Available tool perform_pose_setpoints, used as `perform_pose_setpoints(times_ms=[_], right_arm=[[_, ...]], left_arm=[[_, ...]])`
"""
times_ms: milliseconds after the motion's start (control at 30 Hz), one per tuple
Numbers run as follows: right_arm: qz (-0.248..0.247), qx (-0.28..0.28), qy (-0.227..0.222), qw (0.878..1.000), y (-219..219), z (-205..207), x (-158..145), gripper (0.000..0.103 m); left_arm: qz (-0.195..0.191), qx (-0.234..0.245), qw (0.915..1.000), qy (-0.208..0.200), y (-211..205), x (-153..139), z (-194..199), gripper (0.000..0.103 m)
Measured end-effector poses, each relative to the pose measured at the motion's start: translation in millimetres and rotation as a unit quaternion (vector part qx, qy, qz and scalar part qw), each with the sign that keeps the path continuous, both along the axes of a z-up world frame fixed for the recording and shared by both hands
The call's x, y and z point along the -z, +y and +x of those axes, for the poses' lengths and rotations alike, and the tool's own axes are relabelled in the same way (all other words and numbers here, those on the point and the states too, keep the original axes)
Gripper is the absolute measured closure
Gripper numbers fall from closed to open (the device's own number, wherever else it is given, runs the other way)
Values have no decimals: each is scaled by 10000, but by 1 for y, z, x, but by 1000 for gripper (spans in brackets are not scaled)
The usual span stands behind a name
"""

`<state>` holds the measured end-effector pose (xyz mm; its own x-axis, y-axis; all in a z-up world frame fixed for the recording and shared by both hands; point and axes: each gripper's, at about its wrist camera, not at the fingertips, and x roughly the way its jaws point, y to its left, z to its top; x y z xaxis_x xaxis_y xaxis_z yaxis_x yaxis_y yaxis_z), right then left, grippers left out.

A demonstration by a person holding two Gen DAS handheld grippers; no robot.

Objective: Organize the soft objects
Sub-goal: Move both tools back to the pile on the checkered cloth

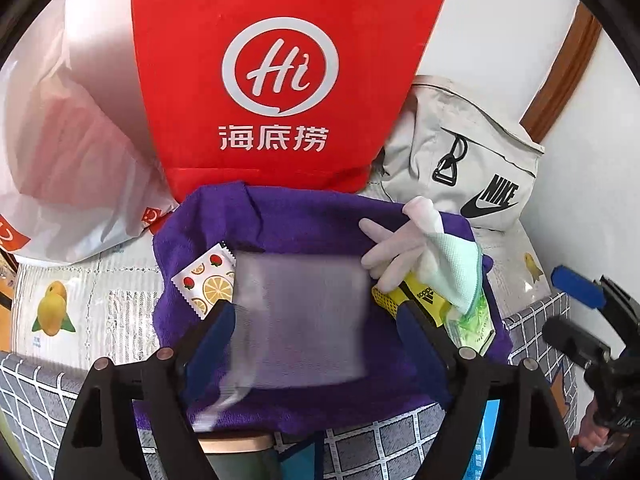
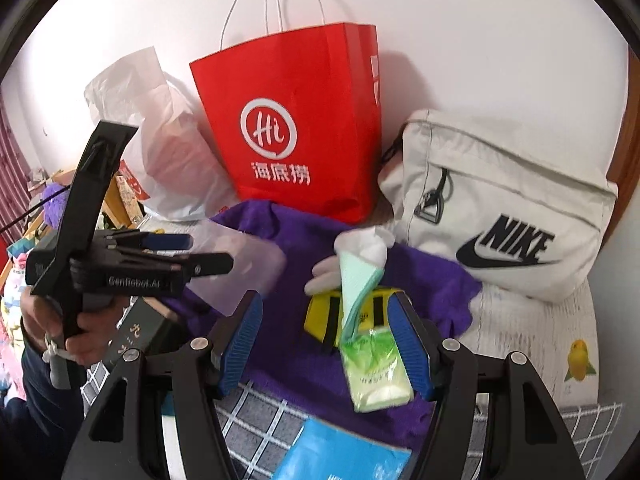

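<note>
The left hand-held gripper (image 1: 316,320) is seen w/ jaws spread wide; a blurred, translucent frosted plastic pouch (image 1: 300,316) lies between them, not pressed by either blue pad. No grip on it can be made out. In the right wrist view the same gripper is seen from the side, held by a person's hand (image 2: 60,332) in a dark sleeve.

The right hand-held gripper (image 2: 328,344) is also spread, approx. half way. Between its blue ribbed pads (image 2: 244,344) a pale green tissue pack (image 2: 376,372) is seen, but whether the pads touch it cannot be told.

Just ahead of that gripper a yellow-and-black mesh item (image 2: 372,312) lies, w/ a mint-green cloth (image 2: 356,284) draped over it and a white fabric glove (image 2: 340,268) behind. All these rest on a crumpled purple towel (image 2: 280,232). To the left gripper's left, a sachet printed w/ fruit slices (image 1: 204,280) lies on the towel.

Beyond the towel a red paper bag w/ white handles (image 2: 296,120) is stood upright, a white plastic bag (image 2: 160,152) to its left, a cream canvas bag w/ black logo (image 2: 500,200) to its right. A grey checked cloth (image 2: 256,412) lies nearest both grippers.
</note>
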<state>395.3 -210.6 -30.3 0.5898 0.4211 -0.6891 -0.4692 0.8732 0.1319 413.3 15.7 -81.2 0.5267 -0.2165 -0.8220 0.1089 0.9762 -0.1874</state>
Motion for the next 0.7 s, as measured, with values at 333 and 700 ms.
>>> perform_pose_setpoints(times_ms=[333, 700], right_arm=[[91, 85, 212, 9997, -12, -32, 10, 38], [270, 217, 200, 9992, -26, -84, 13, 38]], left_arm=[[155, -21, 9998, -118, -3, -14, -19, 21], [399, 4, 9988, -276, 3, -25, -92, 21]])
